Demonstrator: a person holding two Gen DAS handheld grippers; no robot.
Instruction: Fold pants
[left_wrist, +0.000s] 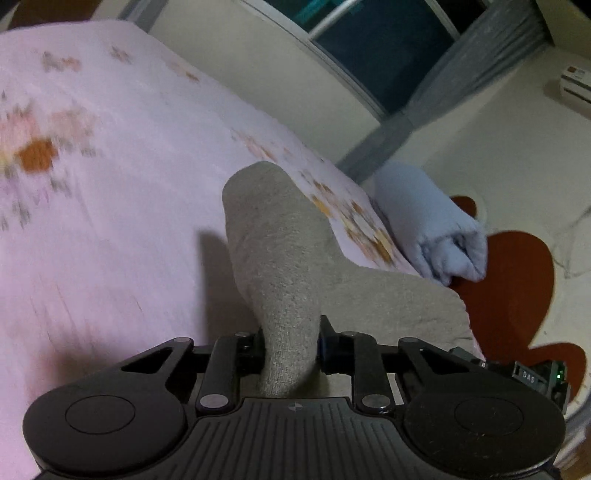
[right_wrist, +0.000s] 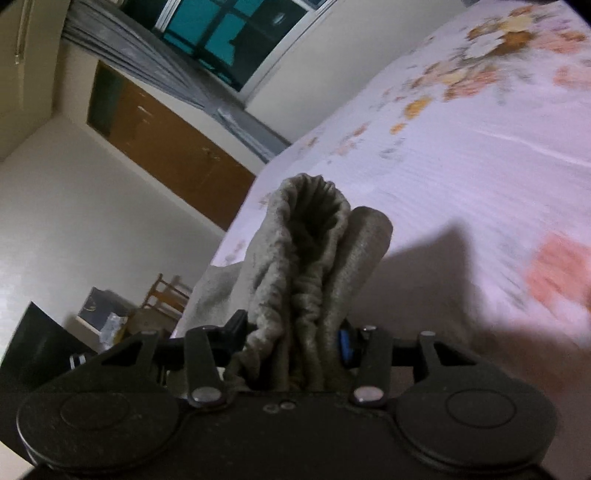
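Both grippers have hold of the grey pants (left_wrist: 280, 258) over the bed (left_wrist: 110, 221), which wears a pink flowered sheet. The left gripper (left_wrist: 291, 347) has its fingers closed on a smooth fold of the grey knit; the cloth rises from between them in a rounded hump above the sheet, and more of it trails off toward the near edge of the bed. The fingertips themselves are buried in the fabric, so only their black outer faces show. The right gripper (right_wrist: 295, 336) is clamped on a thicker bunch, the gathered elastic waistband (right_wrist: 310, 221), whose ruffled opening stands up above the fingers. A blue pad peeks out beside that bundle.

How the rest of the pants lie on the bed is hidden behind the raised folds and the gripper bodies. The sheet is smeared with motion blur, so its flowers are hard to read. At the far corner of the bed sits a rolled pale blue blanket (left_wrist: 432, 229). Beyond the bed are a dark window (right_wrist: 236, 40), grey curtains (right_wrist: 155, 66) and a brown door (right_wrist: 166, 147).
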